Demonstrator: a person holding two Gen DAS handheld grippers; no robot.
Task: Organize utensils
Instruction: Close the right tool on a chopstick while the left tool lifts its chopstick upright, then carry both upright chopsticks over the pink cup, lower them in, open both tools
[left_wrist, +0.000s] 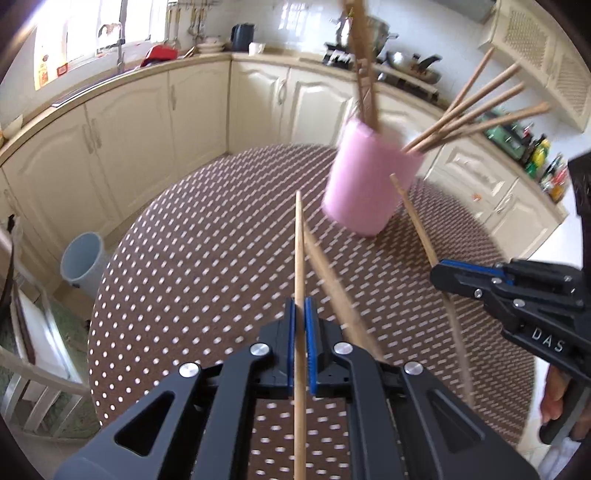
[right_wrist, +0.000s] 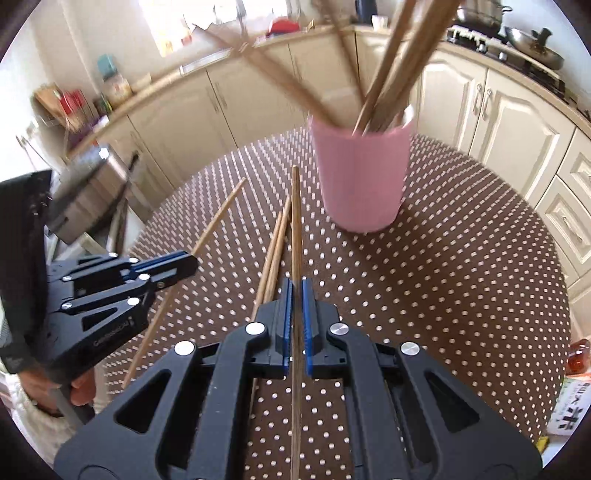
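Chopsticks are what we hold: our left gripper (left_wrist: 300, 325) is clamped on one chopstick (left_wrist: 299, 258), our right gripper (right_wrist: 294, 314) on another (right_wrist: 295, 221), both pointing lengthwise toward the pink cup (right_wrist: 360, 177) ahead near the bench's (right_wrist: 480, 295) far edge. Two loose chopsticks (right_wrist: 275, 251) lie just left of the right gripper; sticks already fanning from the cup crowd its mouth.

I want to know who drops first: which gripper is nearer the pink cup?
Right, though only slightly. The right gripper faces the pink cup almost head-on; the left gripper sits lower-left of it. Each clamps one chopstick.
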